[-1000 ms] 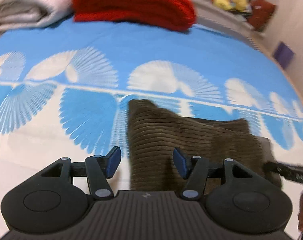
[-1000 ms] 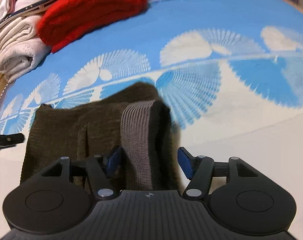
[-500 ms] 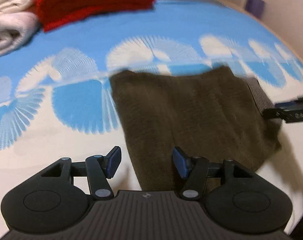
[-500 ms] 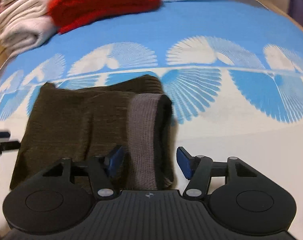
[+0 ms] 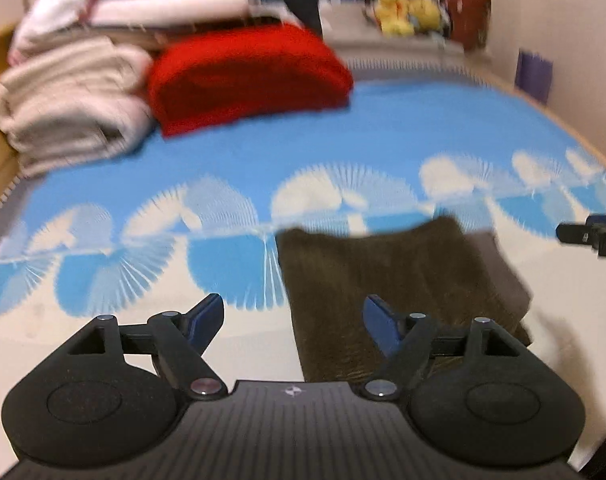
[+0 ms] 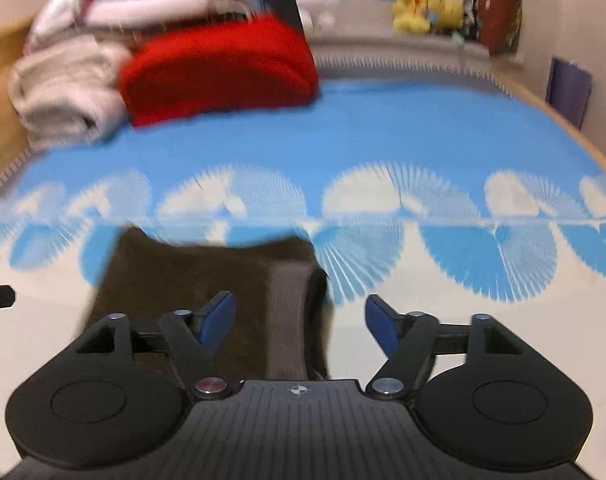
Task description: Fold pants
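Folded pants (image 5: 387,276) lie on the bed (image 5: 343,140). The left tool (image 5: 293,316) and right tool (image 6: 299,316) hover over them, both wide, holding nothing.

Both handheld grippers are held low and level, fingers pointing forward. The left gripper (image 5: 293,314) has its two blue-padded fingers (image 5: 207,314) spread wide apart, nothing between them; the black linkage arms behind them are splayed outward in a shallow V. The right gripper (image 6: 299,318) is in the same posture, its blue pads (image 6: 379,322) equally far apart and gripping nothing. Each tool appears at the edge of the other's view (only a dark, blurred finger tip): the right one at the far right of the left wrist view, the left one at the far left of the right wrist view.
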Available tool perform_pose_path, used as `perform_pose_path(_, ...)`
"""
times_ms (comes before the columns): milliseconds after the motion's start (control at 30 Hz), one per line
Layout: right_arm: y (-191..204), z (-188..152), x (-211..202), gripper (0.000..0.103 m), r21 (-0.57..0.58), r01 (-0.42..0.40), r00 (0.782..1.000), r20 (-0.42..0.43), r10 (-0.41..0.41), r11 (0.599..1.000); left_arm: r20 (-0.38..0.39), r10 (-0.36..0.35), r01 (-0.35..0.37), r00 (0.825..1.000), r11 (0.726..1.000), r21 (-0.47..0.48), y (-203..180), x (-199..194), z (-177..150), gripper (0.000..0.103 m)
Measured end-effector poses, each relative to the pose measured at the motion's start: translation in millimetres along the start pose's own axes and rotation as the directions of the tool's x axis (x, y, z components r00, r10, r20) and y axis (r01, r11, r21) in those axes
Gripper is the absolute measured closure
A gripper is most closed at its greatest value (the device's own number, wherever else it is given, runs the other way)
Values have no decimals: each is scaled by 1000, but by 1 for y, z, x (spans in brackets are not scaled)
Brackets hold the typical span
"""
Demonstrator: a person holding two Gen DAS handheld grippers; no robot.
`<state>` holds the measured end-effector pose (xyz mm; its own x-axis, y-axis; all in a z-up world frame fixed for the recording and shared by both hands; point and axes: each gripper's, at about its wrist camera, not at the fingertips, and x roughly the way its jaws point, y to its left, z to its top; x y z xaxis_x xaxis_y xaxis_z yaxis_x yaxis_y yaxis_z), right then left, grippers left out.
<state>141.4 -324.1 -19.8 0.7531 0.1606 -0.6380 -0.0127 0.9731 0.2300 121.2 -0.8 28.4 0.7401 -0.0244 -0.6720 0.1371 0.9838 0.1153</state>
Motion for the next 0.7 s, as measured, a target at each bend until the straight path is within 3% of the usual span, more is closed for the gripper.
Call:
perform_pose_path(133,10,-9,-40,13,-33,-51,996,76,53,998,71,23,-20,997,999,-36,-18,-45,-14,15)
perform_pose_path(233,16,-29,-54,6,-38,-36,995,93,39,999,64,16,-10,998,996,-89,-31,-48,-38,12)
perform_pose_path(300,15,-40,-44,6,11,-32,999,-13,32,999,-41,-47,41,998,991,-125,-38,-30,-57,12)
perform_pose_path(367,8,-46,-39,6,122,-31,995,-87,42,992,-143,-59,42,988,992,-119,-46,-17,-64,12)
perform_pose_path(433,3,-50,-33,6,200,-40,989,-130,67,979,-107,-35,28,994,997,-71,-55,-18,-61,12)
perform_pose_path(533,11,-53,-28,6,171,-21,986,-160,49,985,-77,32,-32,997,999,-8,-61,-13,-62,12)
perform_pose_path(700,25,-52,-25,6,110,-8,987,-158,26,994,-146,-30,11,989,992,-127,-49,4,-64,12)
